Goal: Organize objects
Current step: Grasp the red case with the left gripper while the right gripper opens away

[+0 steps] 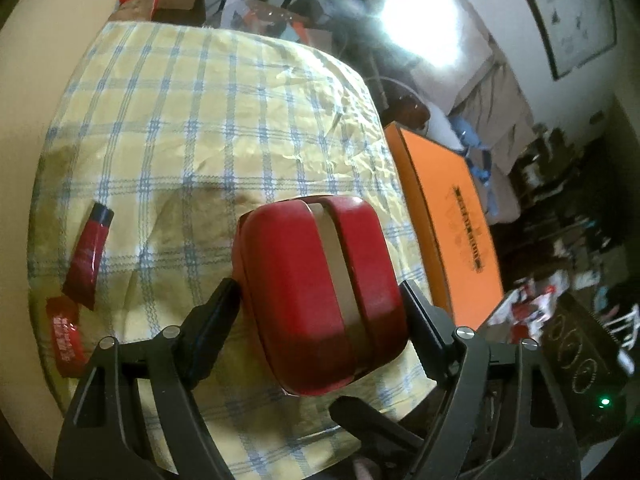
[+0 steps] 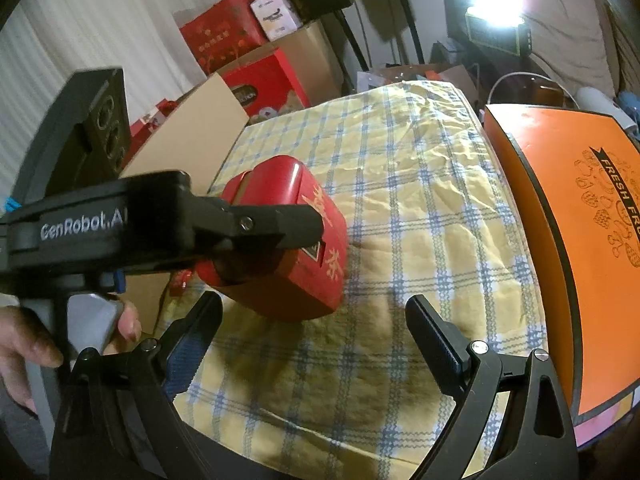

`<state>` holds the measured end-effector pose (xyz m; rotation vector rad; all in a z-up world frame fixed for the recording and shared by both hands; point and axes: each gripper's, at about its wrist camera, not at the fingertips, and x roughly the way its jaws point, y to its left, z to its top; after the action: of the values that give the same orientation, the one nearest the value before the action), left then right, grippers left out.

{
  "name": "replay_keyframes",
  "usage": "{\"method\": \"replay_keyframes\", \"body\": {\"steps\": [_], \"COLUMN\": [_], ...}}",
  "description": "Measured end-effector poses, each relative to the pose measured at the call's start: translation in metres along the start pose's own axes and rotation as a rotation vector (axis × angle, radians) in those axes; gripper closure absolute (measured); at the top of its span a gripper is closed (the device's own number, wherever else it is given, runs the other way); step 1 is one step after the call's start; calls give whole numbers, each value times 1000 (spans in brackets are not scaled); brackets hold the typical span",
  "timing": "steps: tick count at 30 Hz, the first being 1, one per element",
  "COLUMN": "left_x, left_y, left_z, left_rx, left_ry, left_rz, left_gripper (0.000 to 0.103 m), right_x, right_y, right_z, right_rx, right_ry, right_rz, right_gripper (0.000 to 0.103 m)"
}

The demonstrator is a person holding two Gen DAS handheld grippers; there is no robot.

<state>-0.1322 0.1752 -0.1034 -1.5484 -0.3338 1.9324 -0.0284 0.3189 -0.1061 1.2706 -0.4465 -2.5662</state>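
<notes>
A red rounded tin (image 1: 320,296) with a beige band and gold characters is held between the fingers of my left gripper (image 1: 320,292), a little above the yellow-and-blue checked cloth (image 1: 224,128). In the right wrist view the same tin (image 2: 288,240) hangs in the left gripper (image 2: 280,224) over the cloth (image 2: 400,208). My right gripper (image 2: 316,316) is open and empty, just right of and below the tin. A red tube (image 1: 86,256) and a red sachet (image 1: 66,336) lie at the cloth's left edge.
A large orange box (image 1: 452,224) borders the cloth on the right; it also shows in the right wrist view (image 2: 568,240). Red gift boxes (image 2: 240,52) and cardboard boxes (image 2: 192,128) stand behind the table. A bright lamp (image 2: 496,0) glares at the back.
</notes>
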Motion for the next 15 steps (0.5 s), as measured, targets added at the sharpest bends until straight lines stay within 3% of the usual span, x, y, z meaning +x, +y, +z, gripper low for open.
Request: {"method": "replay_keyframes", "body": {"steps": [11,15], "left_x": [0,1], "left_y": [16,16], "left_z": [-3,-4], "left_rx": [-97,-117], "left_ry": [-2,4], "left_rz": [-121,-159], "left_gripper": [27,29], "right_x": [-1,2], "right_y": [-11,-11], "right_z": [4,7], "right_rx": [160,197], "right_ry": [9,12], "right_rz": [196,213], "right_gripper": [9,9]}}
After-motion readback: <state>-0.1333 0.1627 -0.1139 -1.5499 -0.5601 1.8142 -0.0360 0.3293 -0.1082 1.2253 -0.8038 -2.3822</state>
